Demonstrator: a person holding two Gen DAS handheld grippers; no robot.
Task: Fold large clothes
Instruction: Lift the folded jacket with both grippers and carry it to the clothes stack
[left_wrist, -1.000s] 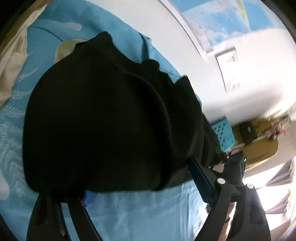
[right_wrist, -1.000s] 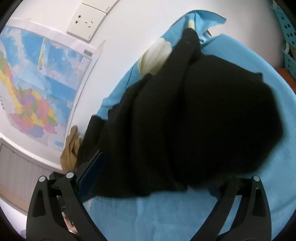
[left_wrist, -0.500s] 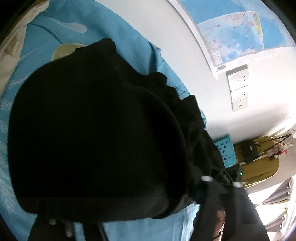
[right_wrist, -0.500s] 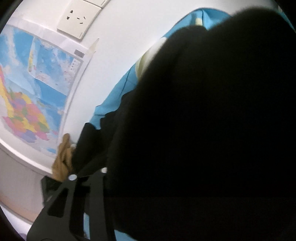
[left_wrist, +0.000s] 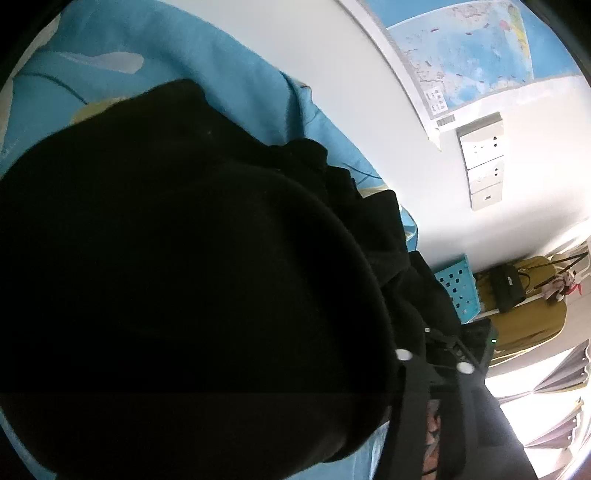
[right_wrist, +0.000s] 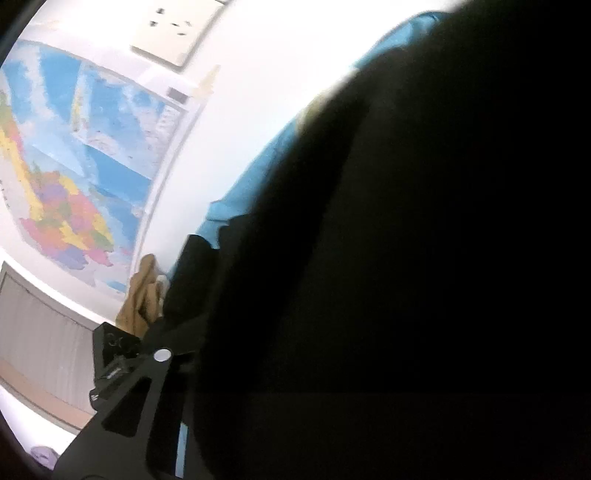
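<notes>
Black garment (left_wrist: 177, 295), soft and floppy, fills both frames' lower halves; both grippers' jaws have just been closing on its hem, grip unseen.

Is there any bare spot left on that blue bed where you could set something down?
Yes: the blue patterned bedsheet lies bare beyond the black garment, up toward its far edge, and in a strip between the garment and the white wall. Near the blue perforated basket it is crowded. The right wrist view is mostly filled by black cloth.
</notes>
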